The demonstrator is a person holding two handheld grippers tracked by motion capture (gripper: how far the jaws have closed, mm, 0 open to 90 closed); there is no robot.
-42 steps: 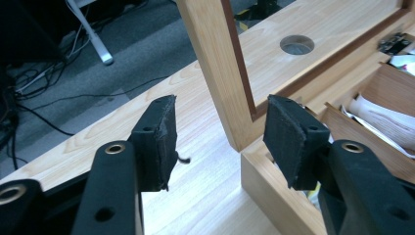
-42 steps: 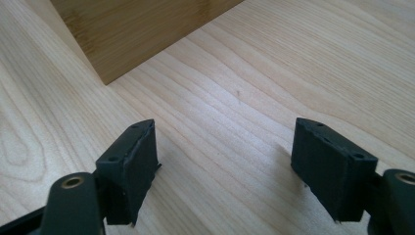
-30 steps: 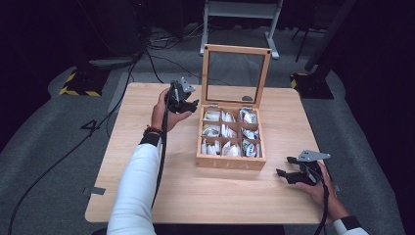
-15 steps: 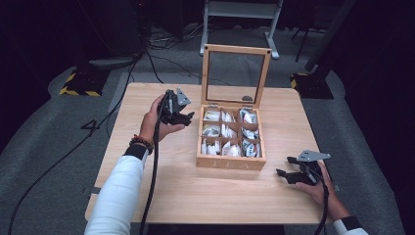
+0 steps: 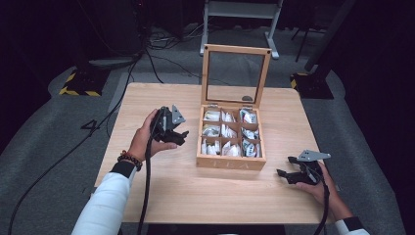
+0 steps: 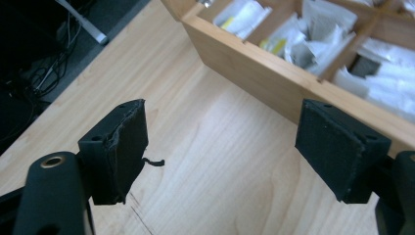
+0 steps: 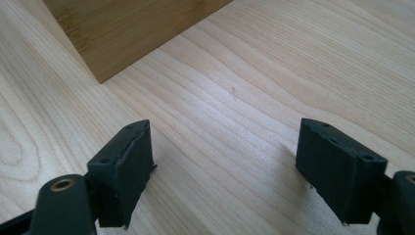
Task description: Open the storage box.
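The jaws of the left gripper have just been opening and now stand wide, with bare table between the pads and nothing held. This reads as a completed release at the wooden box: its glass lid stands upright and the paper packets sit in their compartments. Compared with a second ago, the left gripper has come back from the box's far left corner toward the person and now hovers just beside the left wall, near the front. The right gripper keeps its place on the table near the box's front right corner, jaws wide and empty.
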